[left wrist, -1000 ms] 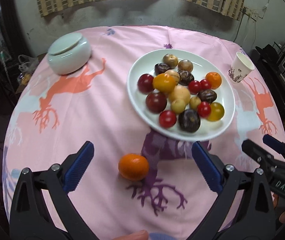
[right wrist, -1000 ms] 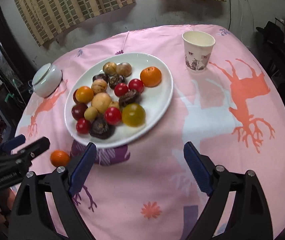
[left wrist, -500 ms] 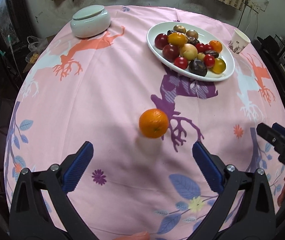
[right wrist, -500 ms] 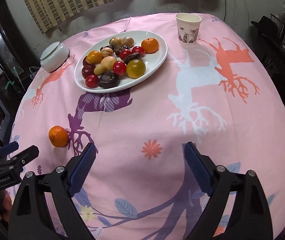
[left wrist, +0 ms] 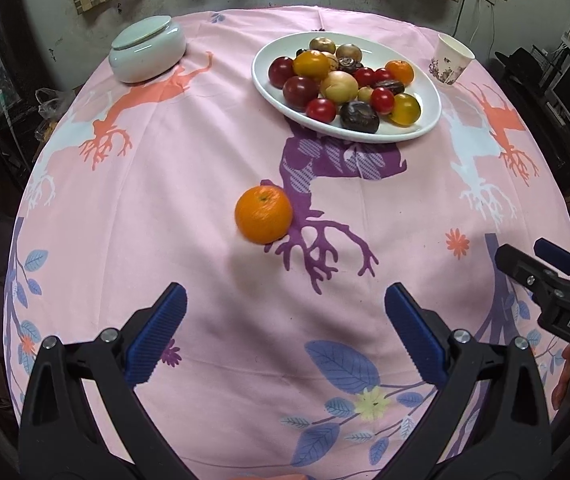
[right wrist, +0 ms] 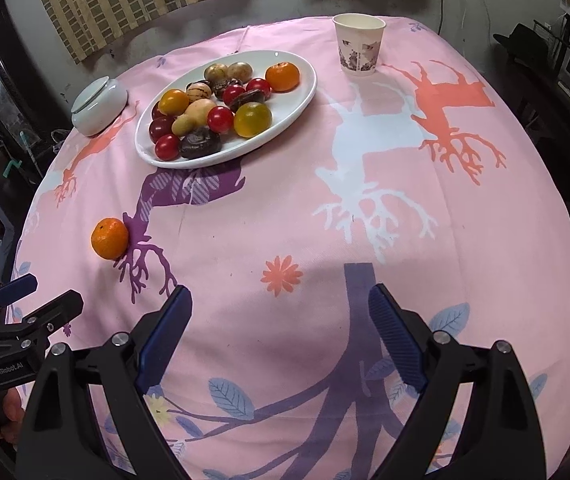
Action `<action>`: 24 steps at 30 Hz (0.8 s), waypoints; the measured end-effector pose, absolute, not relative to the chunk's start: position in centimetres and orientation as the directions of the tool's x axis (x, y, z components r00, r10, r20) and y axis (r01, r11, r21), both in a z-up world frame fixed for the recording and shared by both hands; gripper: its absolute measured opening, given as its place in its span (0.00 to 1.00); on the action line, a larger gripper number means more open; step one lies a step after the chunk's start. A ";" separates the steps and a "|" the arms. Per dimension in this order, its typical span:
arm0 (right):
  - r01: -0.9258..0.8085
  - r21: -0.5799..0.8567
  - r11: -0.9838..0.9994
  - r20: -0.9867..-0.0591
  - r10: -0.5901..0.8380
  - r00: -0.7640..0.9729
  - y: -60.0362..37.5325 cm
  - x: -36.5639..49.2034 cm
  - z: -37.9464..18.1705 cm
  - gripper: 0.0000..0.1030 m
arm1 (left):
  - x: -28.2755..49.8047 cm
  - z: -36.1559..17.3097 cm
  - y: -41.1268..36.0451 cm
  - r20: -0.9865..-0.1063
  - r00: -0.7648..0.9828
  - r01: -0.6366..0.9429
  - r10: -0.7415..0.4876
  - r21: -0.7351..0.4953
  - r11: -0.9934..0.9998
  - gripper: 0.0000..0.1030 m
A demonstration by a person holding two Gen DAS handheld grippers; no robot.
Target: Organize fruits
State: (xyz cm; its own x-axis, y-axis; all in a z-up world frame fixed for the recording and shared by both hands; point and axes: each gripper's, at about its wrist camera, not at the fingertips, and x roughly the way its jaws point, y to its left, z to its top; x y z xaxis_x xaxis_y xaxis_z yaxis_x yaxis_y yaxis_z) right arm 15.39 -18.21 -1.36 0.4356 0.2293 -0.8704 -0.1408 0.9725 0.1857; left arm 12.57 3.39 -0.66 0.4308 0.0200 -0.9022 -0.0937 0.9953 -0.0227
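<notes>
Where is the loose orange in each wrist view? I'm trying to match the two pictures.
Left wrist: loose orange sits mid-frame, ahead of the open gripper.
Right wrist: it lies far left, off the plate.
Shared landmark: the purple deer print touching the orange's right side.

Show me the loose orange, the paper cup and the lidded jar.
Loose orange (left wrist: 263, 214), left wrist view, middle of its peel.
Paper cup (right wrist: 359, 51), right wrist view, printed side wall.
Lidded jar (left wrist: 147, 56), left wrist view, front of its body below the lid.
</notes>
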 end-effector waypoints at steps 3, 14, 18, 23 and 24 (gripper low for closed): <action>-0.141 0.185 0.972 -0.870 0.229 0.436 -18.2 15.4 -1.4 0.88 | 12.6 -0.3 3.2 -0.898 0.440 -0.096 0.017 -0.028 0.995 0.98; -0.149 0.185 0.971 -0.861 0.233 0.452 -18.1 15.2 -0.6 0.88 | 12.4 0.5 2.7 -0.891 0.455 -0.082 -0.003 -0.045 0.996 0.98; -0.150 0.184 0.971 -0.860 0.233 0.454 -18.1 15.1 -0.4 0.88 | 12.4 0.6 2.7 -0.890 0.456 -0.081 -0.004 -0.046 0.996 0.98; -0.148 0.183 0.972 -0.860 0.231 0.454 -18.2 15.1 -0.4 0.88 | 12.3 0.7 2.7 -0.891 0.454 -0.078 -0.008 -0.048 0.996 0.98; -0.148 0.184 0.972 -0.860 0.232 0.454 -18.2 15.1 -0.4 0.88 | 12.3 0.7 2.7 -0.891 0.453 -0.078 -0.008 -0.048 0.996 0.98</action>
State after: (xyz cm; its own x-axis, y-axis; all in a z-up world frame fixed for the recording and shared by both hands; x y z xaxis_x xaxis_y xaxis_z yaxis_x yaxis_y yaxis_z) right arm 15.12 -18.20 -0.37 0.4543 0.2322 -0.8601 -0.1481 0.9717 0.1841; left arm 12.31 2.65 0.67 0.4532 -0.0076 -0.8914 -0.0780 0.9958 -0.0482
